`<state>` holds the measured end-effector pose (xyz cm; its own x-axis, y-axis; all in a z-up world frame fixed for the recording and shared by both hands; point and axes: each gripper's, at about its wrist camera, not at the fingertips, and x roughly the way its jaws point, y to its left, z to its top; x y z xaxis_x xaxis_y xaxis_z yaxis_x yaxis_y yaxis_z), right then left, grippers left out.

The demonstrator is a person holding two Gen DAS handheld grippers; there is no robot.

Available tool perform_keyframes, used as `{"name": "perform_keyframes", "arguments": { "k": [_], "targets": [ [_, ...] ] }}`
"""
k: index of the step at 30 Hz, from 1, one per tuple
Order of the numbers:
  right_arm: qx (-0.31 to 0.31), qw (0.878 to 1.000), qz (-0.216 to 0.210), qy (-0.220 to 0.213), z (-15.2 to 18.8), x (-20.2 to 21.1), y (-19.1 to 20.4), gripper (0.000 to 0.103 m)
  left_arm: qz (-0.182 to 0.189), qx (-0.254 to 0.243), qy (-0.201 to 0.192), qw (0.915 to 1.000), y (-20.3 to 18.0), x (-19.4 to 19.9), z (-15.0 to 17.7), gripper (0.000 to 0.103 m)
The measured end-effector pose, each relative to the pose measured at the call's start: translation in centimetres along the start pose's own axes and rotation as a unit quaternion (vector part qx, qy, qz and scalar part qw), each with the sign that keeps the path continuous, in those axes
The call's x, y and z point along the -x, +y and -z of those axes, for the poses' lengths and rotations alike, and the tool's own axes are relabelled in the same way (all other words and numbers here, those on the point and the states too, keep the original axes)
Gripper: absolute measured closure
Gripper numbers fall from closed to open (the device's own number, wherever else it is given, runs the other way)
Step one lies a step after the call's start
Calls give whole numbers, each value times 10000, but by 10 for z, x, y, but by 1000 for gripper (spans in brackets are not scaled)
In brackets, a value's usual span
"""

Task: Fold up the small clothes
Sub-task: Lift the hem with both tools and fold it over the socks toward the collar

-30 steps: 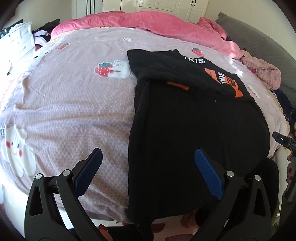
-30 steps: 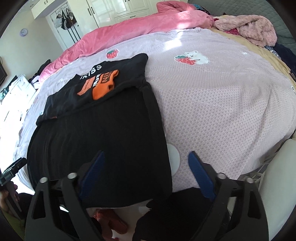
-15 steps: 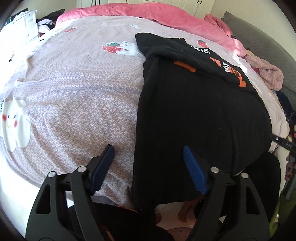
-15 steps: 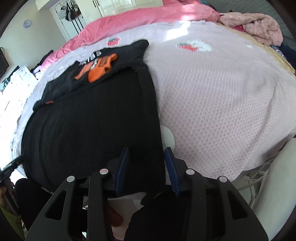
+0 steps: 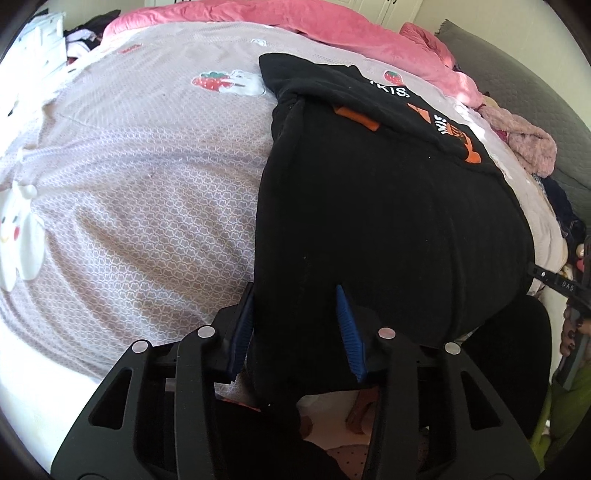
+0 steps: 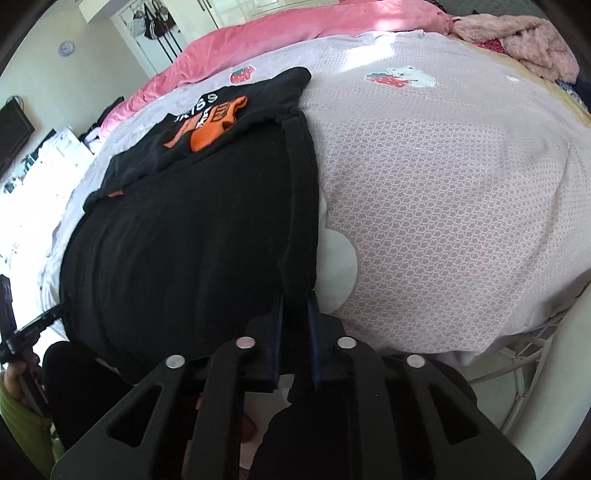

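Note:
A black garment [image 5: 369, 221] [image 6: 184, 240] lies flat on the pale pink bedspread [image 5: 147, 184], its far end folded over to show an orange print [image 6: 214, 125] and white letters. Its near hem hangs over the bed's edge. My left gripper [image 5: 295, 328] straddles the hem's left corner; its jaws are closing, with cloth between the blue pads [image 5: 347, 332] and a gap still showing. My right gripper [image 6: 295, 325] is at the hem's right corner, its jaws closing to a narrow slit that is filled with black fabric.
A pink duvet [image 5: 295, 18] [image 6: 295, 26] is bunched along the far side of the bed. A fluffy pink garment [image 5: 532, 144] [image 6: 524, 48] lies at the right. White drawers [image 5: 40, 37] stand to the left. Dark trousers and the floor lie below the grippers.
Both grippers have closed in from wide open and sunk toward the near hem. The right pads now pinch the corner; the left pads have narrowed around the cloth.

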<state>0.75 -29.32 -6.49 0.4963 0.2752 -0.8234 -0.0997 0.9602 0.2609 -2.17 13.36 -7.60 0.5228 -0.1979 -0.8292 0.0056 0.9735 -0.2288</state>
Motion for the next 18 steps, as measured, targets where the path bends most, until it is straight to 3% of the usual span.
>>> {"name": "perform_keyframes", "arguments": {
  "k": [4,10,13,18],
  "targets": [
    [114,9999,74,-11,0,-6,2,85,-26,18,-46,10000,-1,0,1,70],
    [135,9998,6,-111,2,-6,0,85,-3,102,-143,9998,-2,1,0,89],
    [137,9998,-54,-160,2,-1,-1,94,14,130,-201,9997,-3,5,1,95],
    [188,9985,-204,-465,-1,18,3,96,128,244,-286,9992,-2,15,-1,98]
  ]
}}
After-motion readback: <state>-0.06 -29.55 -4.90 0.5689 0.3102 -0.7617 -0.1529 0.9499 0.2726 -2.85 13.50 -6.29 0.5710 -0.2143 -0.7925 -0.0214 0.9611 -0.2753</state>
